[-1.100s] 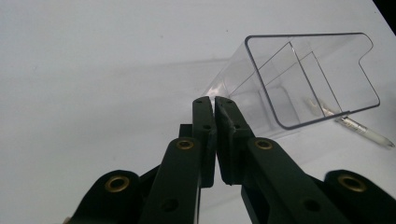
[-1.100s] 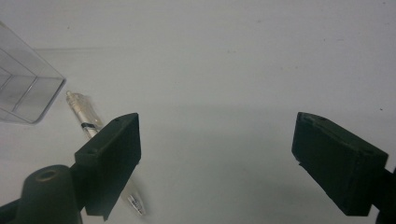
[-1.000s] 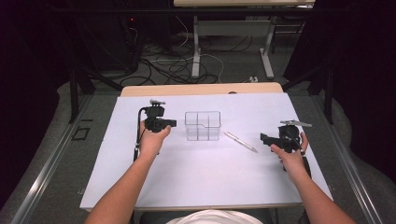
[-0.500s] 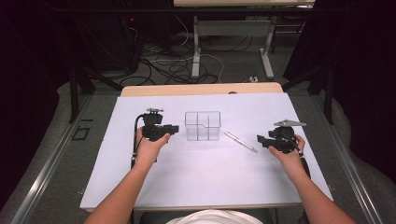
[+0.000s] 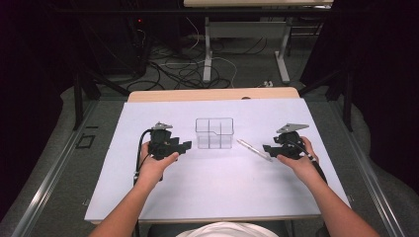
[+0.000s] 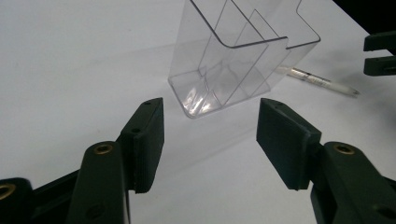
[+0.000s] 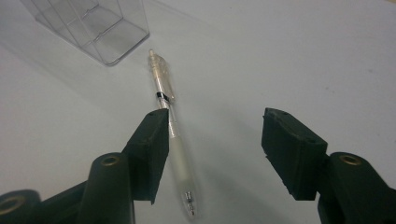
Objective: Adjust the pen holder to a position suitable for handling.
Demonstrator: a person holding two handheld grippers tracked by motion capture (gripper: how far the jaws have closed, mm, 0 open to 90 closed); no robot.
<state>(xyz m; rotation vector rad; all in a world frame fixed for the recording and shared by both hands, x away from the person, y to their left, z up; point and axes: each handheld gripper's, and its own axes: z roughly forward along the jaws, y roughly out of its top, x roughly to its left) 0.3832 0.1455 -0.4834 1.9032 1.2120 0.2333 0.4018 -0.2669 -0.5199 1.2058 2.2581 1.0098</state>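
Looking along my right fingers (image 7: pixel 212 154), I see them partly open with nothing held. The clear pen (image 7: pixel 170 135) lies flat on the table (image 7: pixel 303 60), running from 6 o'clock up to 12 o'clock, just beside the left finger (image 7: pixel 152 140); I cannot tell if it touches. My left fingers (image 6: pixel 210 135) have just been opening, and nothing is between them. They point at the clear plastic box (image 6: pixel 233 60), which stands upright at 12 o'clock, near the fingers but apart. In the high view the box (image 5: pixel 214 133) sits mid-table, the pen (image 5: pixel 254 149) at its 4 o'clock, with my left gripper (image 5: pixel 184 146) at its 9 o'clock and right gripper (image 5: pixel 268 148) past the pen.
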